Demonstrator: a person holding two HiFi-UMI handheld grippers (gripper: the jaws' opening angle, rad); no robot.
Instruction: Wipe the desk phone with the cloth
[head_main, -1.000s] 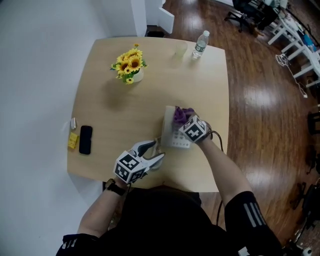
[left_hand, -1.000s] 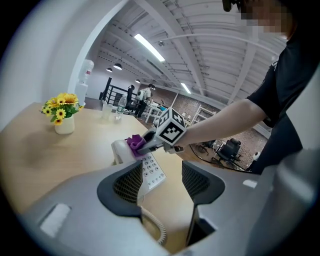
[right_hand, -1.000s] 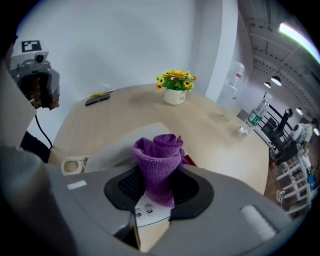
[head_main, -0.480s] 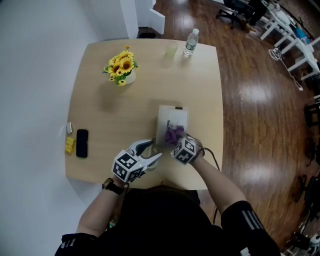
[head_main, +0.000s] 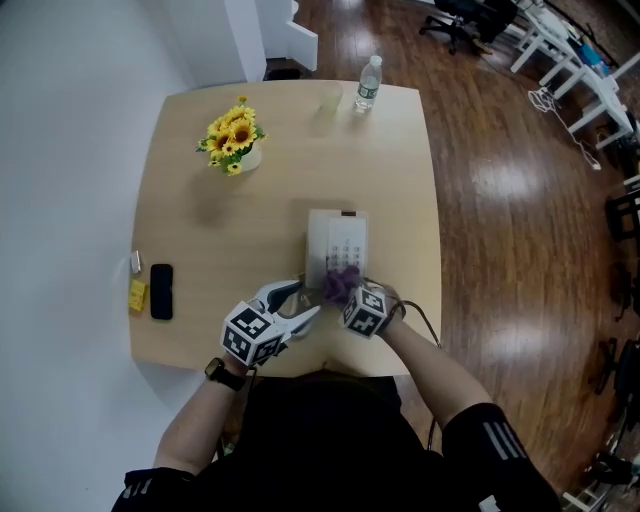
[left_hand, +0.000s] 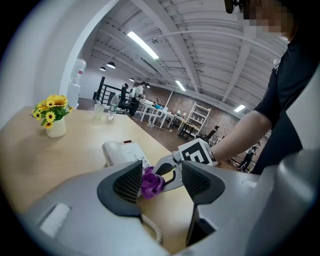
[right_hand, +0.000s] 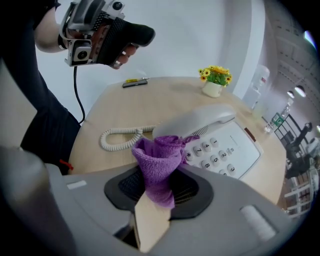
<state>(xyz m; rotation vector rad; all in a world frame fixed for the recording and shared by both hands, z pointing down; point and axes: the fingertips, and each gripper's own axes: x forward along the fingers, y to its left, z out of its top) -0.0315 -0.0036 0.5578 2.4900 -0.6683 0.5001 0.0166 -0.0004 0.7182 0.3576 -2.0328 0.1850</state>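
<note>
A white desk phone lies on the tan table, its handset along the left side and its coiled cord trailing toward me. My right gripper is shut on a bunched purple cloth, which presses on the phone's near end beside the keypad. In the right gripper view the cloth stands up from the closed jaws. My left gripper stays open just left of the phone's near corner, holding nothing. In the left gripper view the cloth shows between its open jaws.
A pot of sunflowers stands at the far left. A water bottle and a clear cup sit at the far edge. A black smartphone and a yellow item lie at the left edge.
My right gripper has drawn the cloth along the phone from its far part to its near end. The left gripper has stayed open in about the same place.
</note>
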